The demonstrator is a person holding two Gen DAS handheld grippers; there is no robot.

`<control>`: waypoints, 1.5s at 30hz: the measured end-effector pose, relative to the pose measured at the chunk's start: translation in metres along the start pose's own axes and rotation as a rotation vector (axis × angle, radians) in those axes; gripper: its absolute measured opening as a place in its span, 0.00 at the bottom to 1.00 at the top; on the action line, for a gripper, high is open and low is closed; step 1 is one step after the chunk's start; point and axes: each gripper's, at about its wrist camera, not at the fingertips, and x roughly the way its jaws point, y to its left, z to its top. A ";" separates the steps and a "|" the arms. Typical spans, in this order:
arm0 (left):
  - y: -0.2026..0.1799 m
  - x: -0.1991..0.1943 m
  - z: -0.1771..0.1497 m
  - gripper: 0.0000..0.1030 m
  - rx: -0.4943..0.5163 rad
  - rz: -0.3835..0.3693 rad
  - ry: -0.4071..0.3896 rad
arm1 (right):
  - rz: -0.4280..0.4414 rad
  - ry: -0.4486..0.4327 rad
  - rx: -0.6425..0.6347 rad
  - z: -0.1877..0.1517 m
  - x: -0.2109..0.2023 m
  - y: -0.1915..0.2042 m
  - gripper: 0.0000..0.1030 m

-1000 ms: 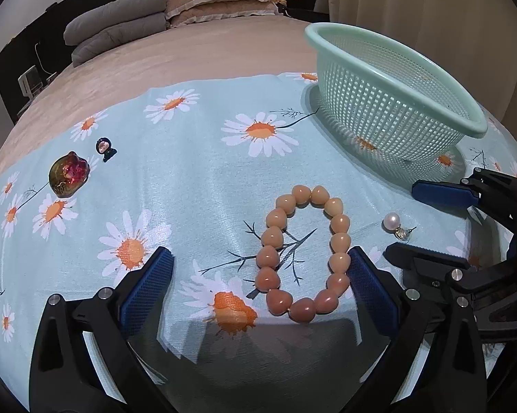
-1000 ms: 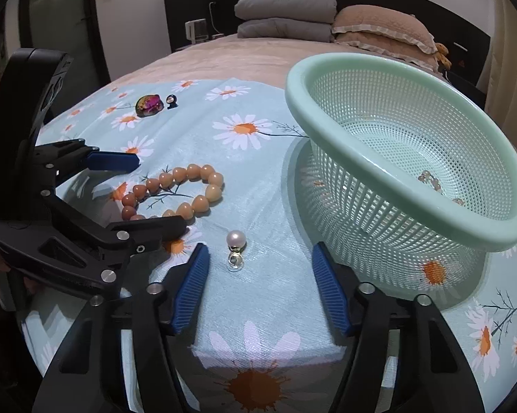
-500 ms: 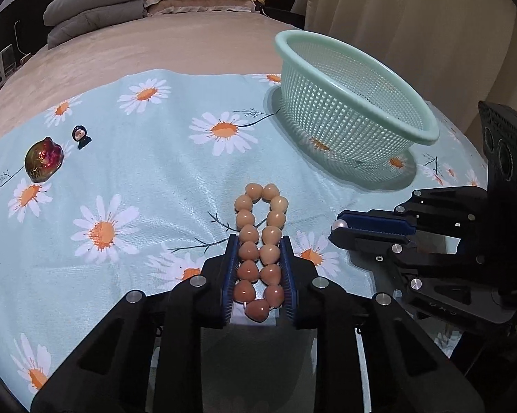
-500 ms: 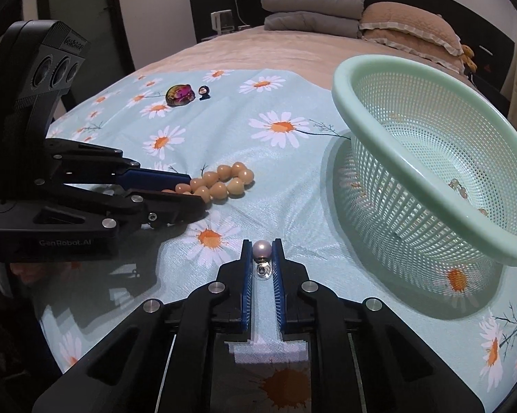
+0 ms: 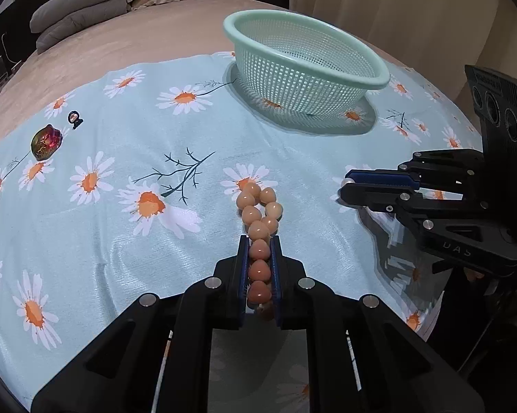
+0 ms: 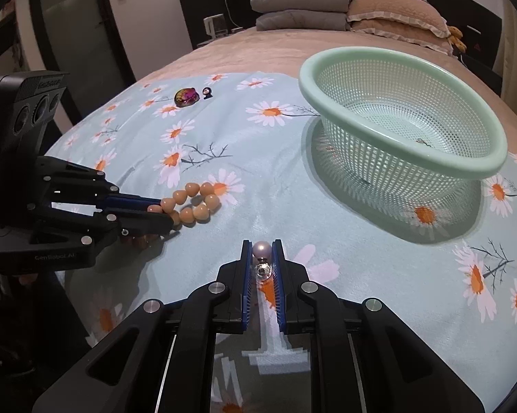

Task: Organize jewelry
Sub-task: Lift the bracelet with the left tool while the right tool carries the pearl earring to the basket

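Note:
A bracelet (image 5: 251,214) of peach heart-shaped beads is squeezed into a narrow loop. My left gripper (image 5: 260,241) is closing its jaws the last bit, its pads pressing on the near beads. The far end of the bracelet (image 6: 193,203) hangs out past the left gripper (image 6: 165,211) just above the daisy cloth. My right gripper (image 6: 261,242) is shut on a pearl earring (image 6: 261,251), pearl at the fingertips and metal stud behind it. In the left wrist view the right gripper (image 5: 344,189) shows at the right. The mint mesh basket (image 6: 306,69) stands beyond, to the right.
The daisy-print cloth (image 5: 120,172) covers the foot of a bed. An iridescent stone (image 5: 46,141) and a small black charm (image 5: 75,118) lie at the far left. A small piece of jewelry (image 6: 423,141) lies in the basket (image 5: 378,79). Pillows are at the bed's head.
Both grippers went from open to shut, the left on the bracelet and the right on the pearl earring. Both then drew back and rose a little, pressing the bracelet into a narrow loop.

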 end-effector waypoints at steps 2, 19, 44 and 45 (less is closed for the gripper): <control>-0.005 -0.006 0.003 0.12 0.013 0.004 -0.005 | 0.003 -0.013 0.003 -0.002 -0.009 -0.002 0.11; -0.054 -0.053 0.091 0.12 0.171 0.066 -0.121 | -0.073 -0.163 -0.011 0.032 -0.091 -0.040 0.11; -0.058 0.054 0.174 0.12 0.281 0.041 -0.002 | -0.150 -0.132 0.021 0.100 -0.023 -0.110 0.11; -0.057 0.060 0.175 0.12 0.284 0.042 0.004 | -0.153 -0.125 0.024 0.101 -0.018 -0.114 0.11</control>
